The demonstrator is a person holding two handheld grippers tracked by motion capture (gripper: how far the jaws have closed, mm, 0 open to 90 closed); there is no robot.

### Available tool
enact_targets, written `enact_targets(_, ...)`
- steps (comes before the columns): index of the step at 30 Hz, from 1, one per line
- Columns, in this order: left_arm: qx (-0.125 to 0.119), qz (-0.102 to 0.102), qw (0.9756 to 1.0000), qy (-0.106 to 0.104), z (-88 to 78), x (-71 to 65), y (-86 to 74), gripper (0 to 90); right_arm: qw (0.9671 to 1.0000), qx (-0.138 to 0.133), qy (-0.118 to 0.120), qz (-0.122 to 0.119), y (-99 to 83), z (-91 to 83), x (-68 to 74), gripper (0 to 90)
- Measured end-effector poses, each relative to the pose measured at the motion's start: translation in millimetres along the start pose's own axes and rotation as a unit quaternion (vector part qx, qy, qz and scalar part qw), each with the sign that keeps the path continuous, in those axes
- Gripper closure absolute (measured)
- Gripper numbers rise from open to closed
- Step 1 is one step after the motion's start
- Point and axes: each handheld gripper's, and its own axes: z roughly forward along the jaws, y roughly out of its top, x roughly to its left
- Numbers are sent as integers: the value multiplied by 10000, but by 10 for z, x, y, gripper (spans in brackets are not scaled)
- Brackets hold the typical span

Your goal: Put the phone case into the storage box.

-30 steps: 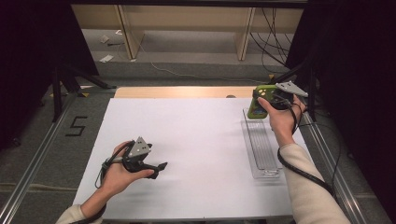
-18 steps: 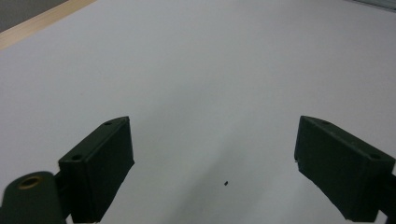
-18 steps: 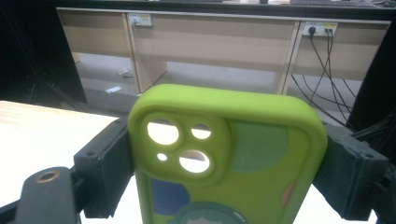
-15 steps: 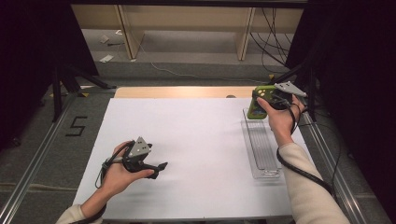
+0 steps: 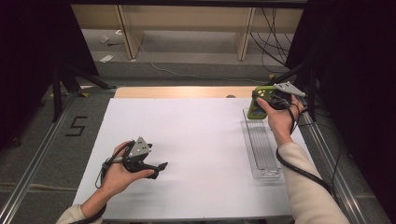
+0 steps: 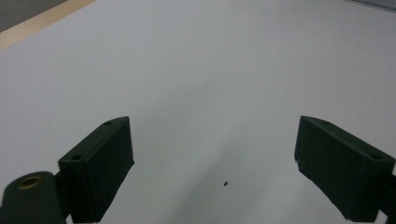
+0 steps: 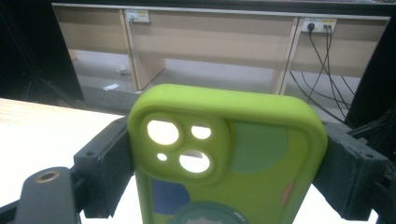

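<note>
now right claw clamps green phone case between jaws, above clear tray; left claw wide open, empty.

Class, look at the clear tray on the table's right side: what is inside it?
The clear tray looks empty along its visible length. Its far end is covered by the right gripper holding a green phone case.
</note>
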Motion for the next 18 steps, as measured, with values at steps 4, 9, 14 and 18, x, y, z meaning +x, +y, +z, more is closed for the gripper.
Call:
enact_targets(4,2,5,10000,2,0,0,1,112,10000,0,-2,1,-2,4,-5,166)
enact_targets(9,16,11,10000,2,-2,-1,1,112,10000,9,-9,-13,-7,11,-9,166)
enact_targets(14,10,11,10000,1,0,-2,1,112,10000,9,-21,7,-5,18,-16,165)
enact_targets(18,9,4,10000,5,0,-1,1,112,10000,29,-18,-5,-10,34,-10,165)
